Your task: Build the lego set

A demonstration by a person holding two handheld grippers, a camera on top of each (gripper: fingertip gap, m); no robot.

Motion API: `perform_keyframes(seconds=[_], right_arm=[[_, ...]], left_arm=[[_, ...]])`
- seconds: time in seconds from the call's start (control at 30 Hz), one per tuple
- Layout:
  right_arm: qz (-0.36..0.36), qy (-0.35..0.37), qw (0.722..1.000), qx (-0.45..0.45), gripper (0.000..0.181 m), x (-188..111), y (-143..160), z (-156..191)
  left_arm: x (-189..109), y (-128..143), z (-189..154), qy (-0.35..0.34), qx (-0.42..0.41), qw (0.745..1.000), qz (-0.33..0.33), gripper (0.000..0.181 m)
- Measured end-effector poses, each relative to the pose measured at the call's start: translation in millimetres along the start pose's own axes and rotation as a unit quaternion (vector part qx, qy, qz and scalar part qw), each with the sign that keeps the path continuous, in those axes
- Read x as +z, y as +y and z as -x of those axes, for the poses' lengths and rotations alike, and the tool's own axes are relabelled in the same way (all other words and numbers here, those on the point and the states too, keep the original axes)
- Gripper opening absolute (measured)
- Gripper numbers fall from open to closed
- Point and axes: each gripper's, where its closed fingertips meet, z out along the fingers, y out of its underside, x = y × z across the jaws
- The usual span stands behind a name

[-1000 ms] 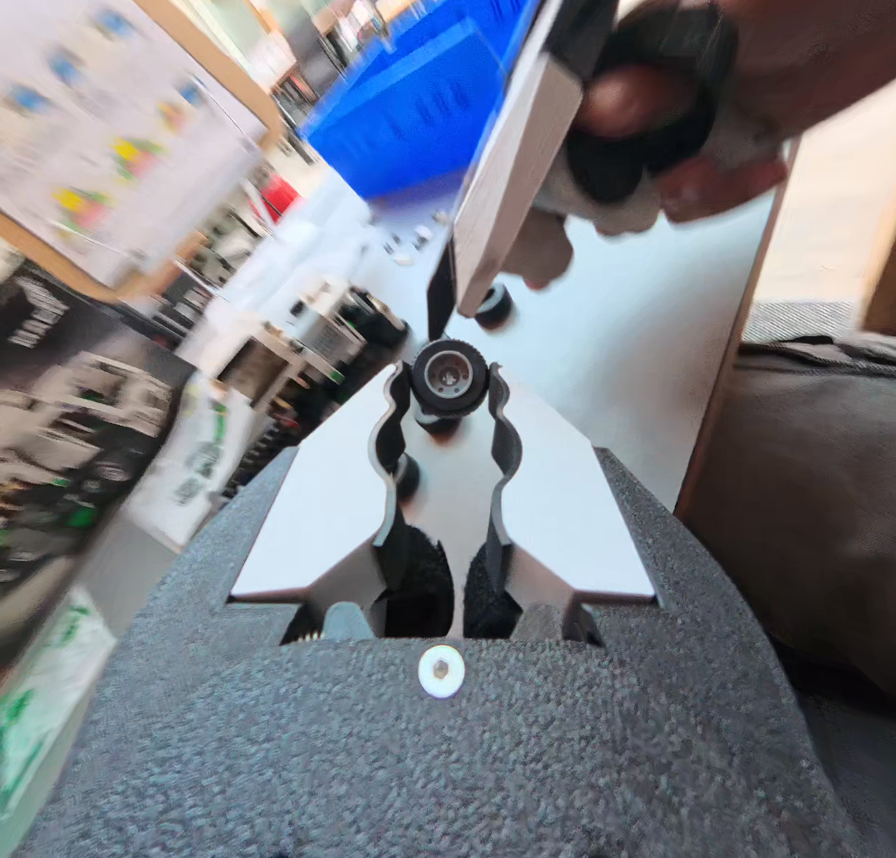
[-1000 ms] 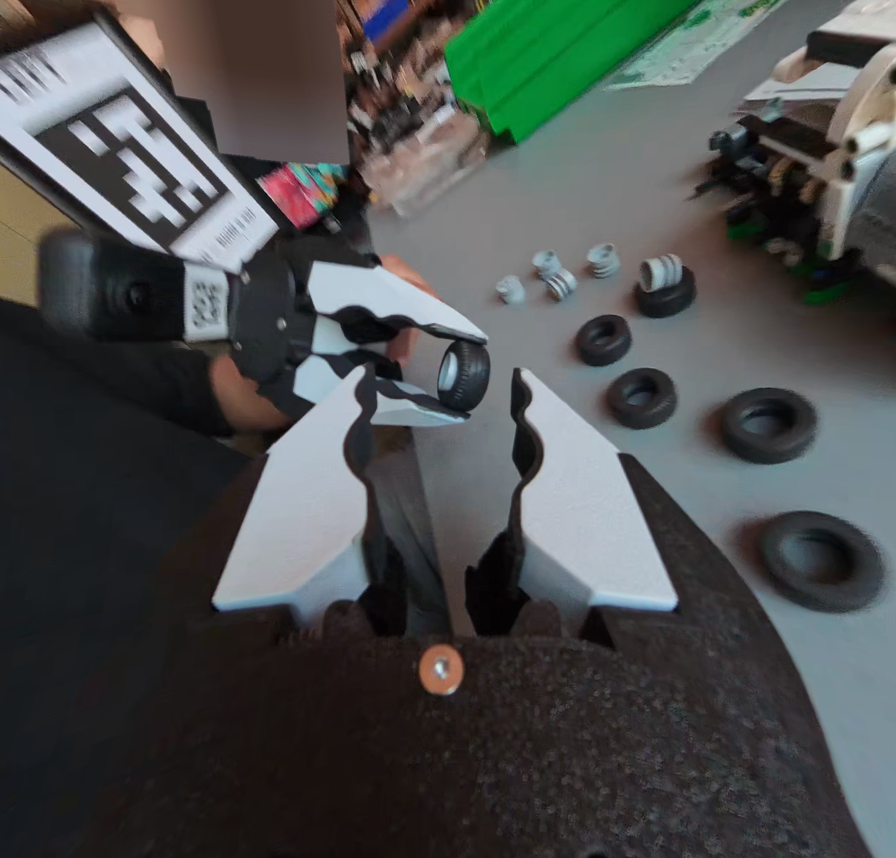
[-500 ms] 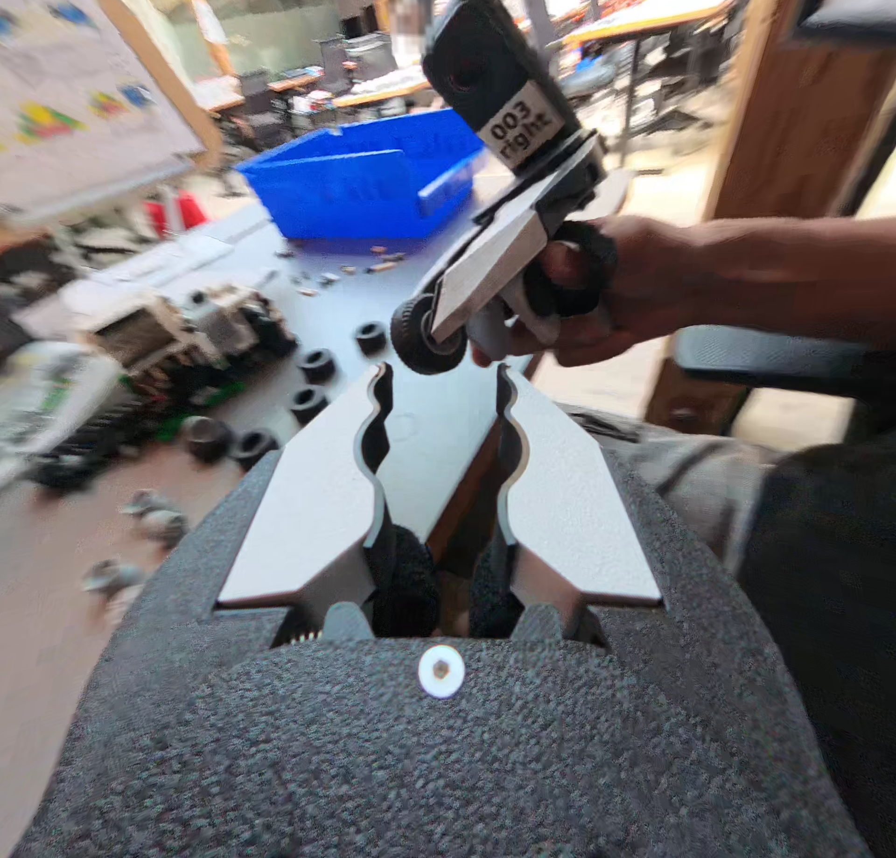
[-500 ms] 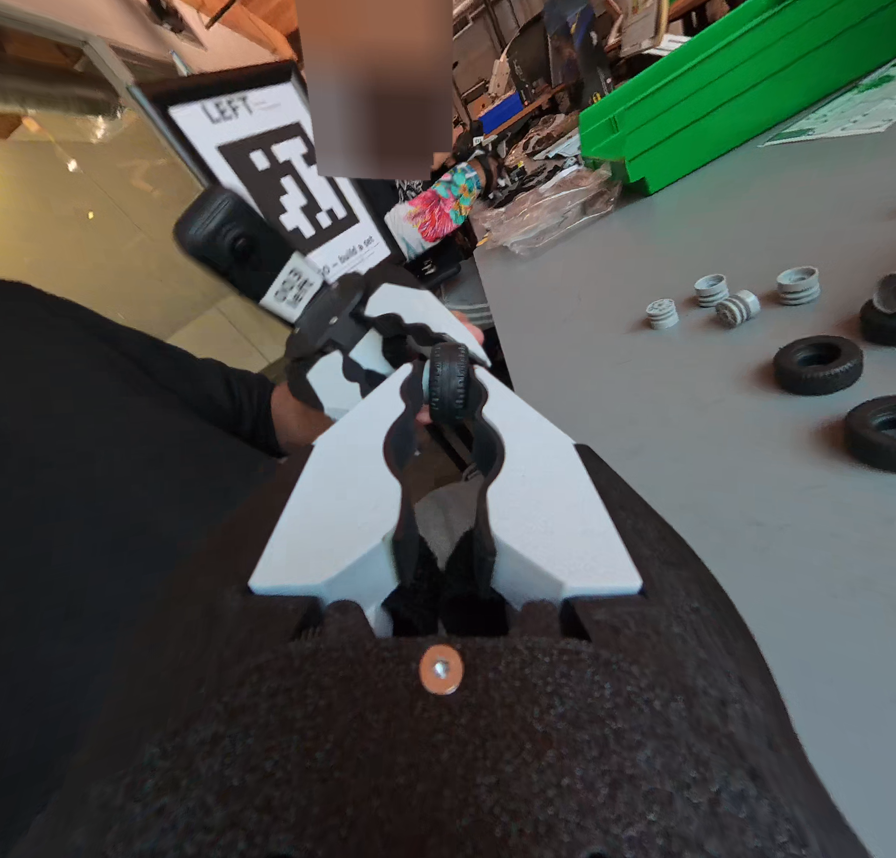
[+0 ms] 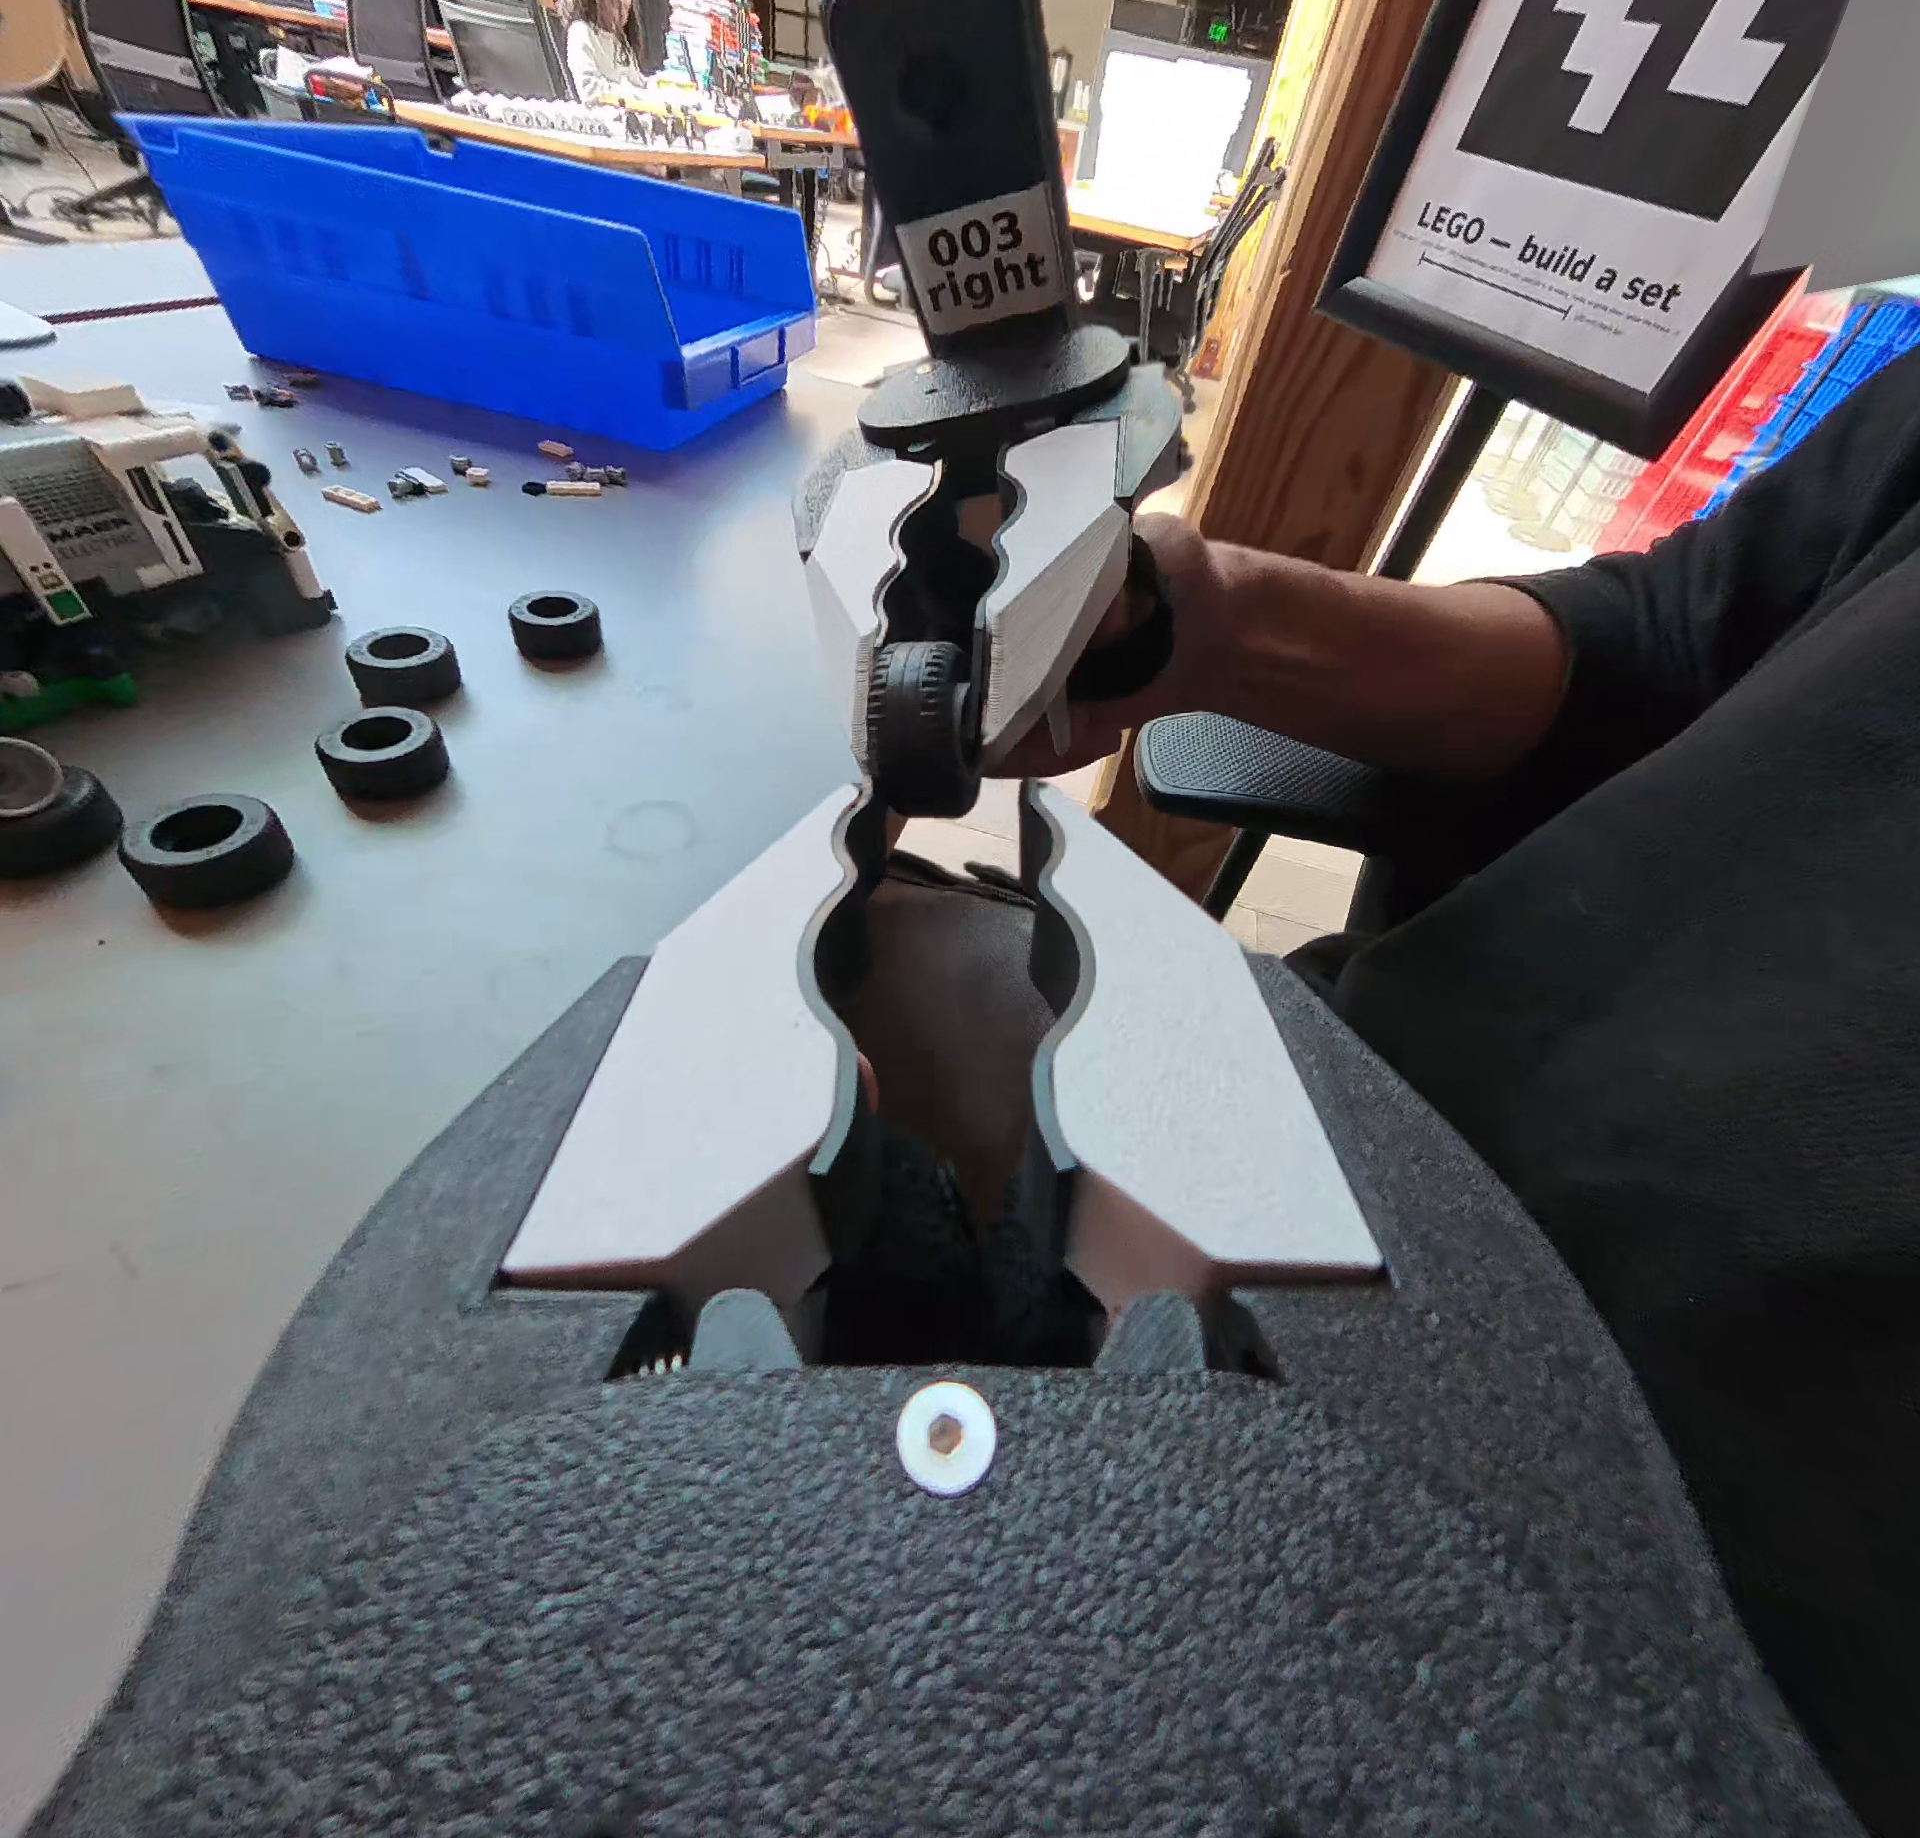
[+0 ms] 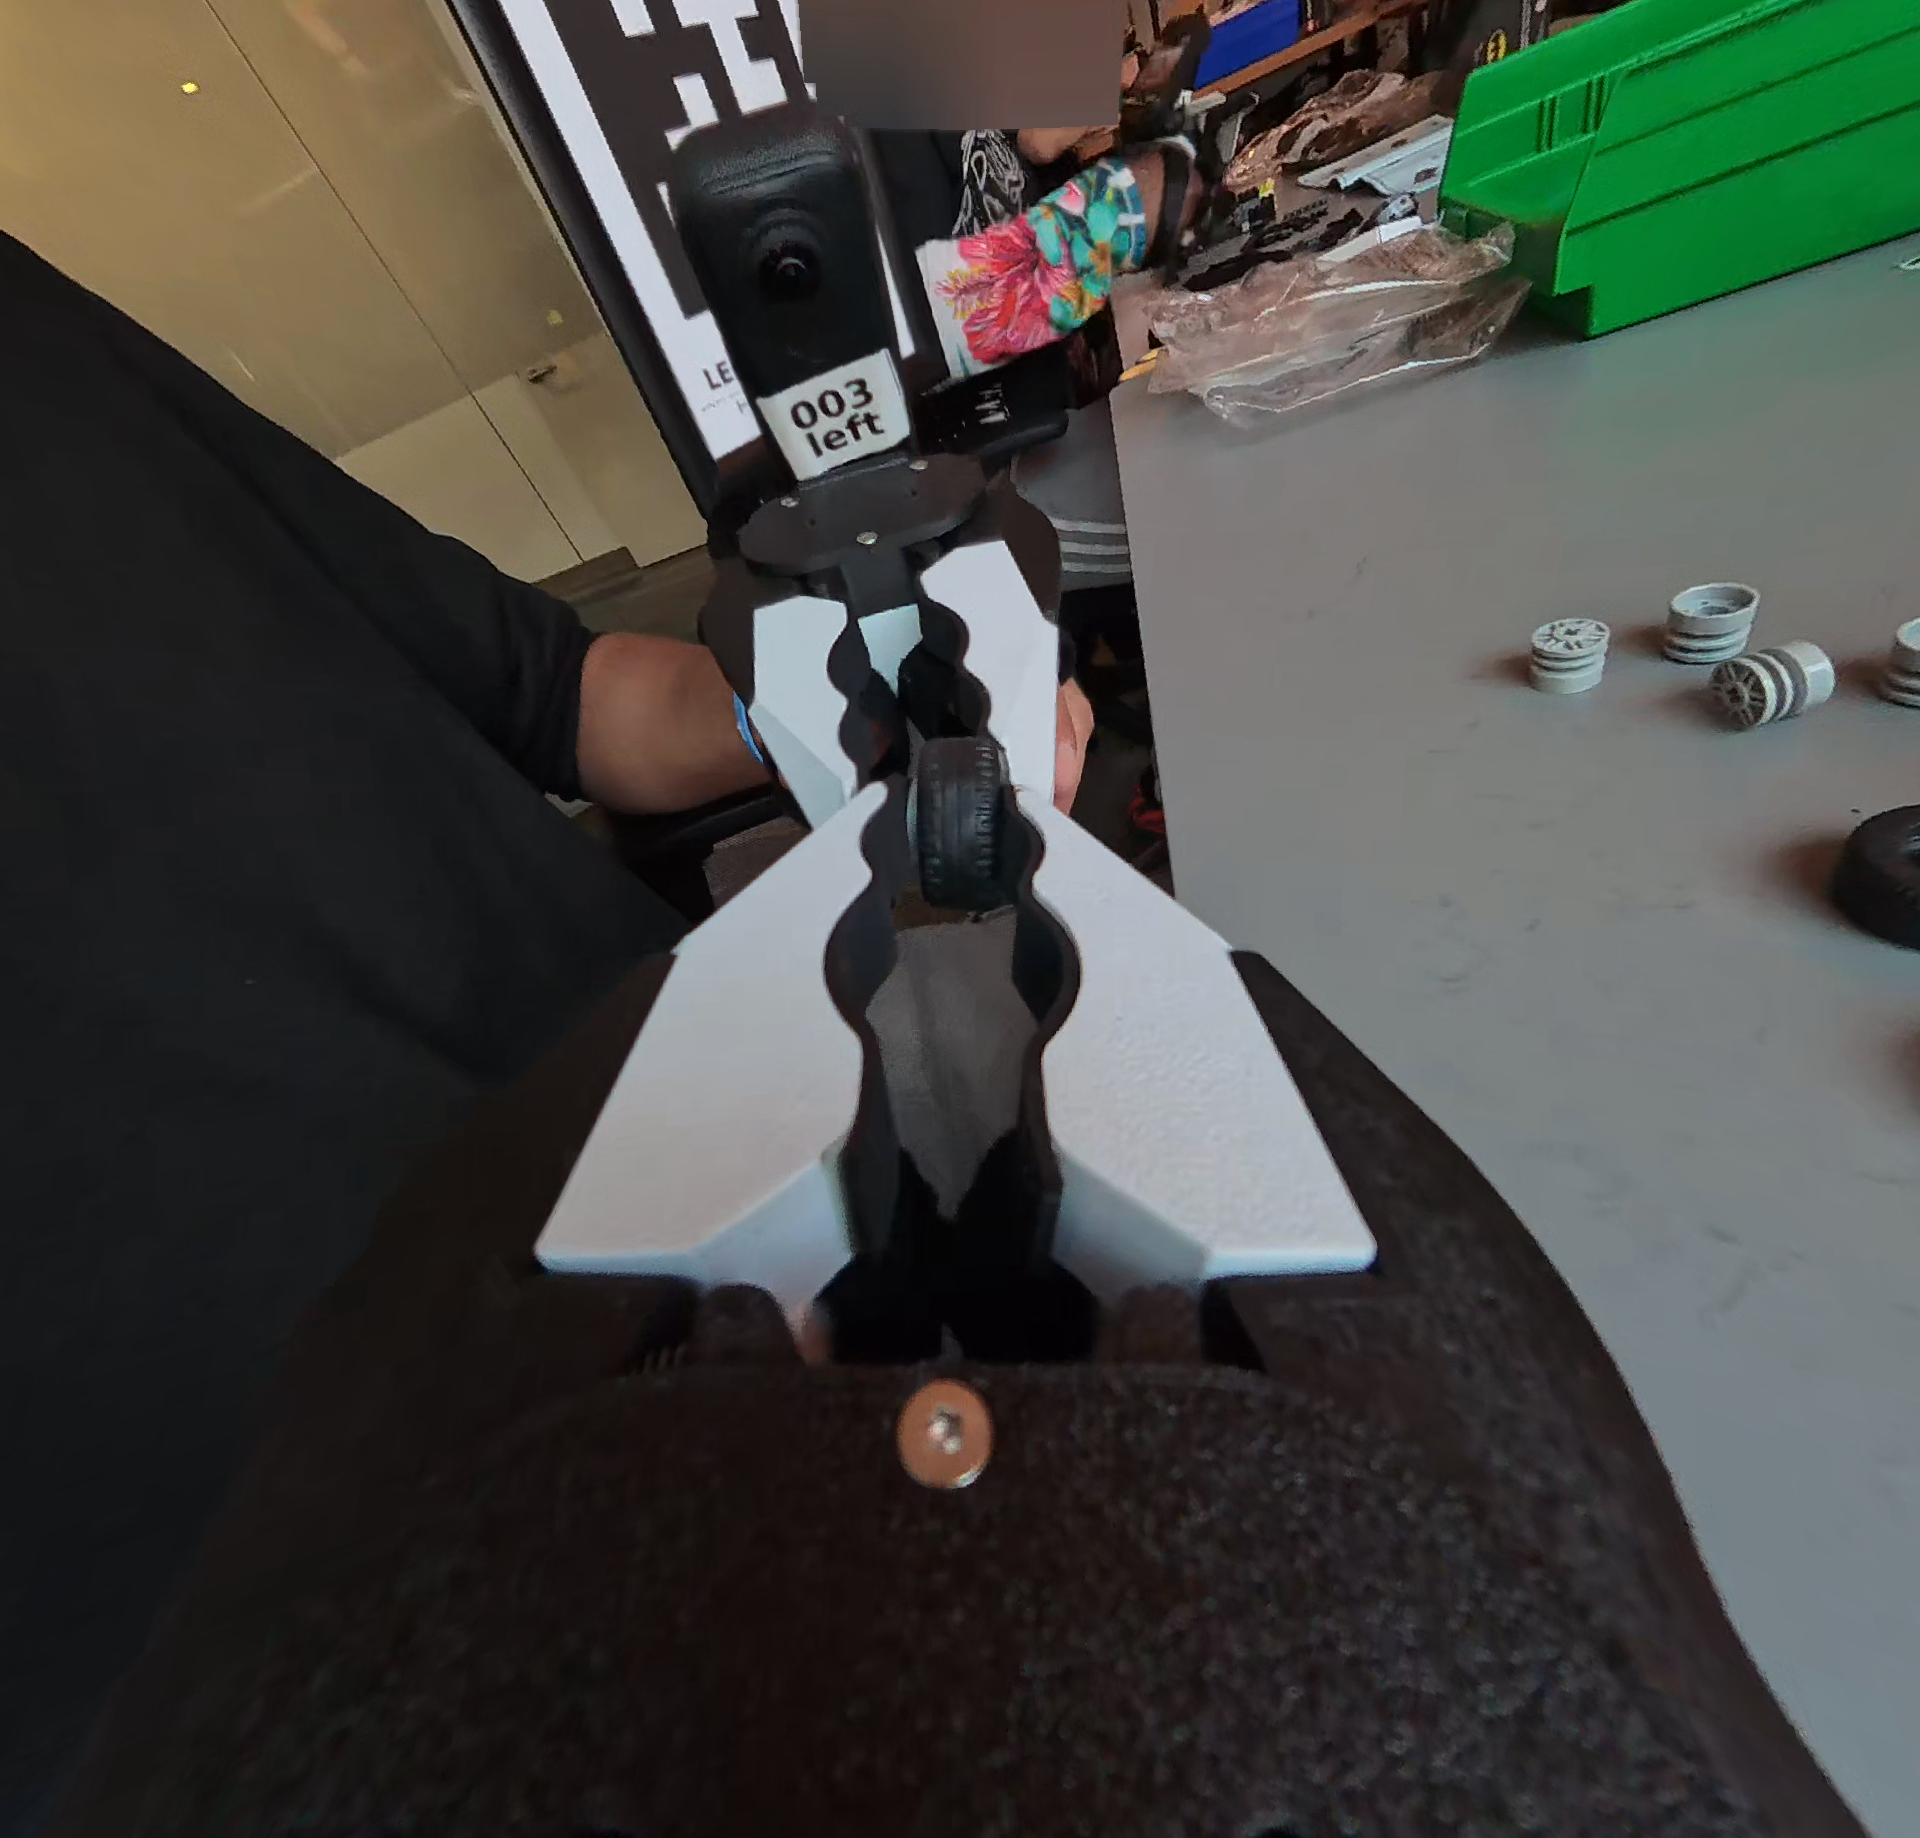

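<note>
Pinching a small black wheel (image 6: 961,820) between its fingertips, my right tongs (image 6: 951,812) grip the tread at the very tip, the wheel standing on edge with a grey hub on its left face. From the left wrist view the same wheel (image 5: 923,739) sits clamped in the right tongs (image 5: 920,723), which point down toward my left tongs (image 5: 948,814). Left tongs are spread, nothing between their fingers; the wheel hangs just ahead of their tips, slightly left of centre. I cannot tell whether it touches the left finger.

Both tools meet off the near edge of the grey table (image 5: 436,957), over a lap in dark cloth.

To the left of the left tongs, loose black tyres (image 5: 382,749) lie on the table, with a part-built white truck (image 5: 125,541) beyond them and small scattered pieces (image 5: 457,474) before a blue bin (image 5: 468,271). To the right of the right tongs: grey wheel hubs (image 6: 1714,645), a clear plastic bag (image 6: 1340,318), a green bin (image 6: 1704,115).
</note>
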Motion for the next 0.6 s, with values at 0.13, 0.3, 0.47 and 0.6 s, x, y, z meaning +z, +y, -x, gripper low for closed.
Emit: perform_keyframes(seconds=[0.13, 0.3, 0.47, 0.6], right_arm=[[0.026, 0.029, 0.999, -0.036, 0.016, 2.4, 12.8, -6.7], [0.019, 0.050, 0.998, -0.022, 0.037, -3.0, 14.5, -15.6], [-0.010, 0.116, 0.993, -0.033, 0.020, -12.5, 8.0, -34.0], [-0.012, 0.116, 0.993, -0.025, 0.017, -15.5, 8.9, -34.8]], left_arm=[[2.5, 13.3, 6.4, -0.005, 0.004, 1.000, 0.013, 0.018], [2.3, 10.9, 21.2, -0.056, 0.011, 0.998, -0.010, 0.013], [2.9, 10.1, 32.2, -0.060, -0.062, 0.996, -0.025, 0.012], [7.8, 11.6, 29.1, -0.048, -0.092, 0.994, -0.037, 0.012]])
